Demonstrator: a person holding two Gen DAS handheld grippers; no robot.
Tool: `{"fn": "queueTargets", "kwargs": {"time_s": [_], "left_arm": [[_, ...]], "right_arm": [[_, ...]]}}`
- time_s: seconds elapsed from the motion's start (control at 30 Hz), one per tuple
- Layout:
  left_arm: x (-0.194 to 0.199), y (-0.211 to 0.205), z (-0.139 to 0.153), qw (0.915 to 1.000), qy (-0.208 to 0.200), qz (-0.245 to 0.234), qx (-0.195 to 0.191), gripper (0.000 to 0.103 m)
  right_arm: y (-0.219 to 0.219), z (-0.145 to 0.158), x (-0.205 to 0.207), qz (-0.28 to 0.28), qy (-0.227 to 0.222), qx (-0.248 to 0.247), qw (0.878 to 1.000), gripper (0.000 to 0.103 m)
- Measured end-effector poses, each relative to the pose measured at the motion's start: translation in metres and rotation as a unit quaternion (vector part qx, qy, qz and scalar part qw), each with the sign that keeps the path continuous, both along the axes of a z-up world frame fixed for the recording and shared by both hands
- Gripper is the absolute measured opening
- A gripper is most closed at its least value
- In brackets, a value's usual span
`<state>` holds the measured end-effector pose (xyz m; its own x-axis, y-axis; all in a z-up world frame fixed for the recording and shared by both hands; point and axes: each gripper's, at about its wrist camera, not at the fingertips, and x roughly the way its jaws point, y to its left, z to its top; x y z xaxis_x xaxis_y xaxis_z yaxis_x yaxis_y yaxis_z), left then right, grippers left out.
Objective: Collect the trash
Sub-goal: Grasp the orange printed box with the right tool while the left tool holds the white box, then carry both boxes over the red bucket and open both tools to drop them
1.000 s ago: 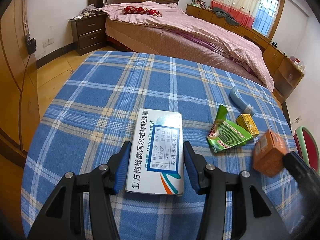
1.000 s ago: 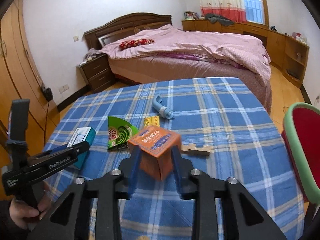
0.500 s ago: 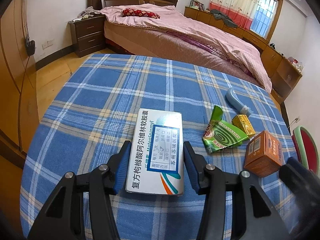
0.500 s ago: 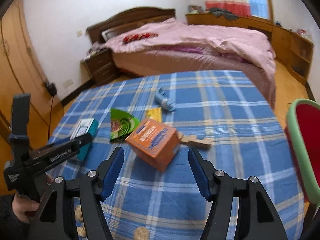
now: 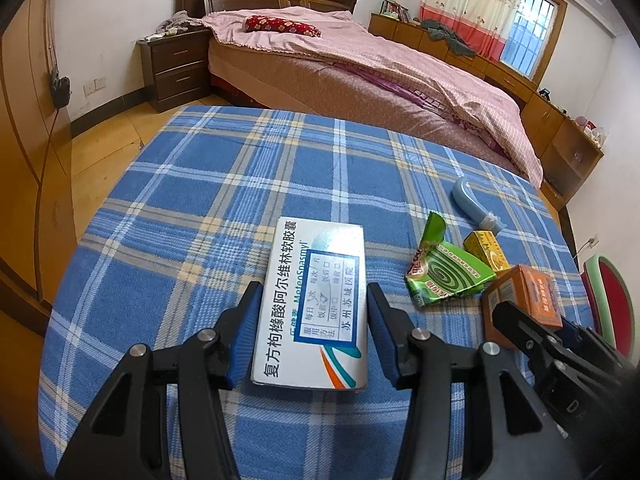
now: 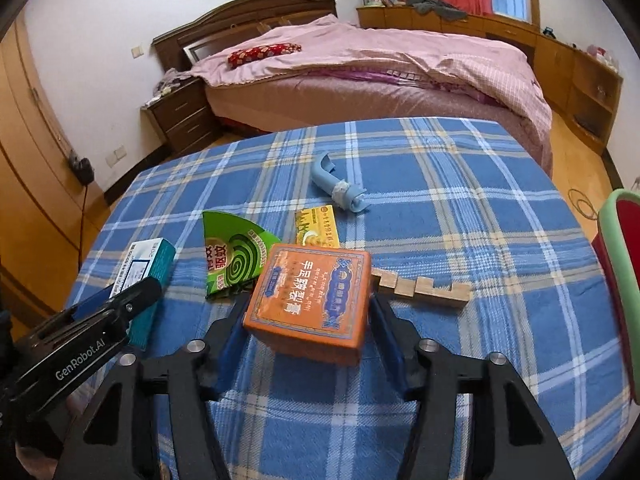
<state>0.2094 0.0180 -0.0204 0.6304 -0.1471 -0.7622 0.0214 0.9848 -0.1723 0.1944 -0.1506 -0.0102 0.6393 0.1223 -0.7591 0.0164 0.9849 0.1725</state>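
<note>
Fingers [image 6: 386, 322] closing round orange box [image 6: 310, 300] — wooden block [image 6: 424, 290] right-view only.

Blue plaid counter [image 6: 460, 208] under me: white medicine box [image 5: 316, 304] on the left, green wrapper [image 6: 232, 256], yellow packet [image 6: 316, 224], orange box [image 6: 312, 300], wooden block piece [image 6: 424, 290], and a blue tube [image 6: 336, 184] farther back.

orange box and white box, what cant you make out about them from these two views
- Orange box, right wrist view: the near and under sides face away; pad contact is unclear while the right gripper closes.
- White medicine box, left wrist view: the left gripper fingers cover its long sides.
- Same box, right wrist view: the left gripper's finger hides its near half.
</note>
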Motion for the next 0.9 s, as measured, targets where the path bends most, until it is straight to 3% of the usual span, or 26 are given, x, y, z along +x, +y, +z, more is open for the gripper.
{"fn": "queueTargets", "kwargs": {"time_s": [0.47,0.9], "left_arm": [[-0.01,-0.021,0.007,0.9995,-0.009,-0.03,0.011,0.052],[-0.043,-0.061,0.032,0.9968,-0.03,-0.072,0.014,0.052]], "right_arm": [[-0.031,0.035,-0.063,-0.017,-0.057,0.041,0.997,0.051],[-0.095,0.059,-0.123,-0.085,-0.094,0.058,0.99,0.051]]}}
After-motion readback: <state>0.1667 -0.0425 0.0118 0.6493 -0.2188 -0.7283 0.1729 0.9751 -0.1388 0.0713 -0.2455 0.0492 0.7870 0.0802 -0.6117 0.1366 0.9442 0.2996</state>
